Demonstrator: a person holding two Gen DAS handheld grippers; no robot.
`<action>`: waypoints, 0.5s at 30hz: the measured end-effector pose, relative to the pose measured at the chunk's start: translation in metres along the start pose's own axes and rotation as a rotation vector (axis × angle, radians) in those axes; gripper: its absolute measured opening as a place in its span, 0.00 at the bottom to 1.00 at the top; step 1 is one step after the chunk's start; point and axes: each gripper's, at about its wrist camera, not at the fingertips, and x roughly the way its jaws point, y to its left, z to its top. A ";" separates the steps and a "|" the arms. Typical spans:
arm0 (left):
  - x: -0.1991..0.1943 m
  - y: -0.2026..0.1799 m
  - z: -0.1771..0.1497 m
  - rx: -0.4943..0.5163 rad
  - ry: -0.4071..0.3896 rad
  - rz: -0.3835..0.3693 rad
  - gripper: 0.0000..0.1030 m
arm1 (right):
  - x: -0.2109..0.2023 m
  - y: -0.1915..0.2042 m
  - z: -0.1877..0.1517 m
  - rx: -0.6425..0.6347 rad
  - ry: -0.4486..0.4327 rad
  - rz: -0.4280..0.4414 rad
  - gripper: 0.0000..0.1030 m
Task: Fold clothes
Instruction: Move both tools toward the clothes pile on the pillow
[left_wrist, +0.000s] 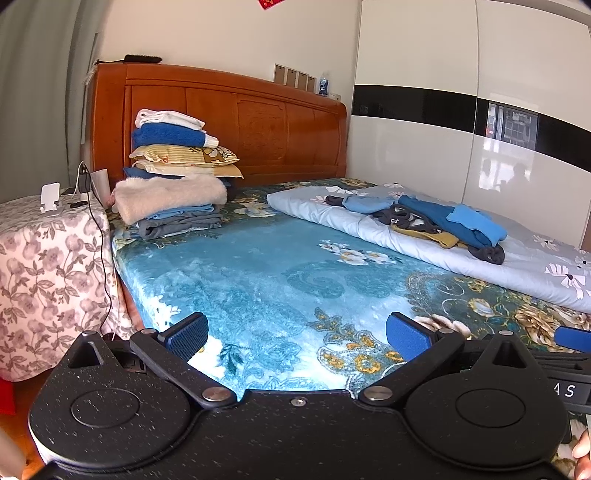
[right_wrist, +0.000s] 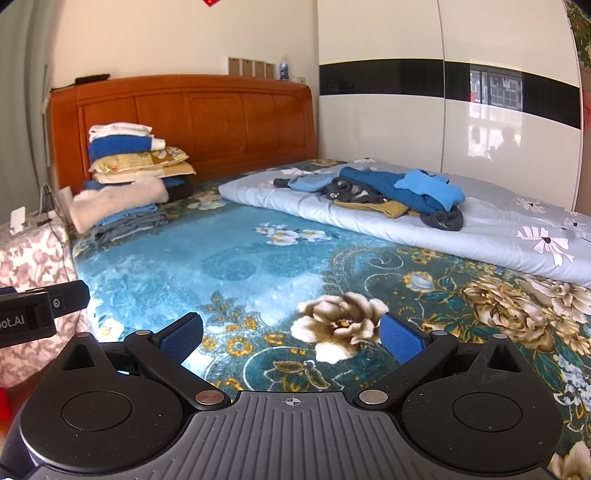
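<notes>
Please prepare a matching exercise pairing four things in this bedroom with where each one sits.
Things:
1. Loose heap of blue, grey and mustard clothes
2. Fluffy cream blanket
3. White phone stand
4. Small blue-labelled bottle

Places:
A. On the orange wooden headboard
B. On the flower-print nightstand cover
C. On the pale blue floral quilt
D. On a folded stack near the headboard

Pairs: 1-C, 2-D, 3-B, 4-A

Wooden headboard, white wardrobe, floral nightstand
</notes>
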 end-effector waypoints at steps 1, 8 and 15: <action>0.001 0.000 0.000 0.002 0.000 -0.001 0.99 | 0.000 -0.001 0.001 0.000 -0.001 0.000 1.00; 0.006 -0.003 0.004 0.018 0.000 -0.008 0.99 | 0.002 -0.004 0.007 -0.001 -0.005 -0.003 1.00; 0.019 -0.006 0.015 0.042 0.016 -0.018 0.99 | 0.006 -0.008 0.014 0.007 -0.006 -0.012 1.00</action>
